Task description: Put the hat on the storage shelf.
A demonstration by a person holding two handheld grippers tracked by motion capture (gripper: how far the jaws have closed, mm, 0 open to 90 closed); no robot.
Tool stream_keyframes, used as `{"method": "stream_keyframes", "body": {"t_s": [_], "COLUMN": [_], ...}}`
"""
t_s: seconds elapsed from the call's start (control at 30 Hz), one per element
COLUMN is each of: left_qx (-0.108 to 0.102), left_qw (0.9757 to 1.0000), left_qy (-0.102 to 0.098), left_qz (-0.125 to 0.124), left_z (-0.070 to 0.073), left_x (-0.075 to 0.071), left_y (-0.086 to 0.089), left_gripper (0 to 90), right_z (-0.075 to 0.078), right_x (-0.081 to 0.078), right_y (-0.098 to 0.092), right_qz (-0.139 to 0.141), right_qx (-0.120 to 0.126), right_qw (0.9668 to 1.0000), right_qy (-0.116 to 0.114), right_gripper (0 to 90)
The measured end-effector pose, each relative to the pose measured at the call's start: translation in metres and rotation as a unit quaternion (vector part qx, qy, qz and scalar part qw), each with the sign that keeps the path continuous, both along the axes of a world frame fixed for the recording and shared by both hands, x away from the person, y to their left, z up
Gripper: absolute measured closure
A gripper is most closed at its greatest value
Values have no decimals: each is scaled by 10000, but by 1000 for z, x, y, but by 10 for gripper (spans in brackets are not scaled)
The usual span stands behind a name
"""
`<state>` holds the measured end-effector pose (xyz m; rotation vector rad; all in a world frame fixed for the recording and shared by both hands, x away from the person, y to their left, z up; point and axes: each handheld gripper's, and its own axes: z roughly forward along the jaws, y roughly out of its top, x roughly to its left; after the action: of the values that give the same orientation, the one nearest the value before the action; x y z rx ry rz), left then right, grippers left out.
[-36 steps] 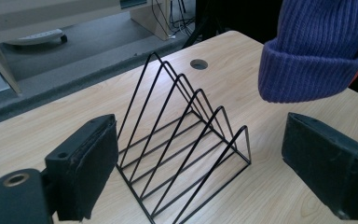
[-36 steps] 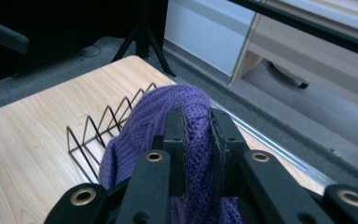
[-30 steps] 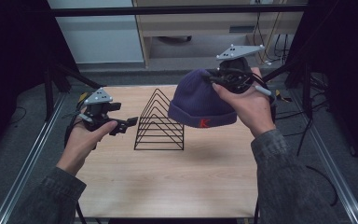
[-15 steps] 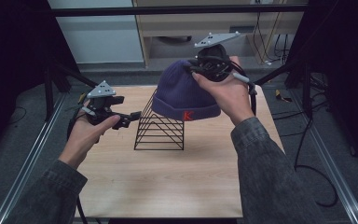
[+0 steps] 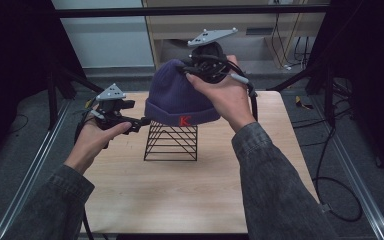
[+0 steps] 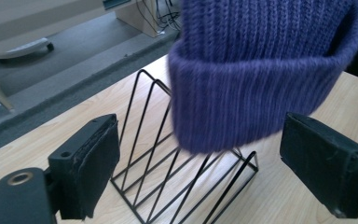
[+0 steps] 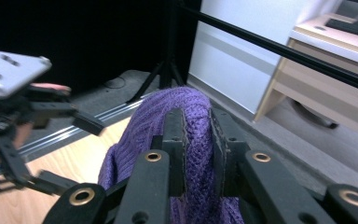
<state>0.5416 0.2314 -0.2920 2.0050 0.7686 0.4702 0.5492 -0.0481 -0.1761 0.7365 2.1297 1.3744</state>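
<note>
A purple knit beanie (image 5: 177, 97) with a red K on its cuff hangs in the air, its cuff just above a black wire rack (image 5: 171, 142) on the wooden table (image 5: 190, 200). My right gripper (image 5: 200, 67) is shut on a fold at the beanie's crown (image 7: 196, 140). My left gripper (image 5: 140, 122) is open at the left edge of the cuff. In the left gripper view its pads (image 6: 91, 163) stand wide apart, with the cuff (image 6: 261, 70) hanging just beyond them over the rack (image 6: 168, 186). The left gripper (image 7: 70, 154) also appears in the right gripper view.
Black frame poles (image 5: 55, 85) stand around the table. A pale wooden cabinet (image 5: 260, 30) sits behind it. Cables (image 5: 330, 160) trail on the floor at the right. Bare tabletop lies in front of the rack.
My right gripper has carried the beanie left and up, from beside the rack to over it. My left gripper has moved right, up to the cuff.
</note>
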Motion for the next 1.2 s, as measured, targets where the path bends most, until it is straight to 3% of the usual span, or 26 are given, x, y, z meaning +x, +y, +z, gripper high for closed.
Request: {"method": "stream_keyframes", "body": {"t_s": [0.13, 0.23, 0.27, 0.3, 0.33, 0.43, 0.53, 0.83, 1.2], "left_qx": [-76, -176, -204, -214, -171, -17, 32, 215, 264], "left_qw": [9999, 9990, 9987, 9984, 9985, 9991, 9994, 9997, 9996], "left_qy": [88, 278, 301, 316, 259, 92, -32, -71, -112], "left_qz": [-115, -306, -356, -407, -454, -411, -345, -113, 37], "left_z": [-2, -5, -6, -6, -6, -6, -4, -3, -3], "left_x": [3, 6, 6, 7, 6, 4, 2, 2, 3], "left_y": [-2, -5, -5, -5, -6, -6, -6, -3, 1], "left_gripper": [99, 103, 178, 178, 235, 522, 618, 655, 661], "right_z": [3, 4, 4, 4, 4, 1, -1, -12, -14], "right_x": [-3, -6, -6, -6, -6, -4, -3, 5, 8], "right_y": [9, 15, 18, 18, 19, 19, 16, 12, 17], "right_qz": [121, 207, 219, 219, 226, 195, 160, 12, 0], "right_qx": [11, -18, -33, -33, -58, -108, -90, -115, -154], "right_qw": [9999, 9998, 9997, 9997, 9997, 9997, 9998, 9999, 9999], "right_qy": [-29, -55, -53, -53, -54, -47, -16, 83, 78], "right_gripper": [779, 778, 778, 778, 778, 777, 776, 771, 768]}}
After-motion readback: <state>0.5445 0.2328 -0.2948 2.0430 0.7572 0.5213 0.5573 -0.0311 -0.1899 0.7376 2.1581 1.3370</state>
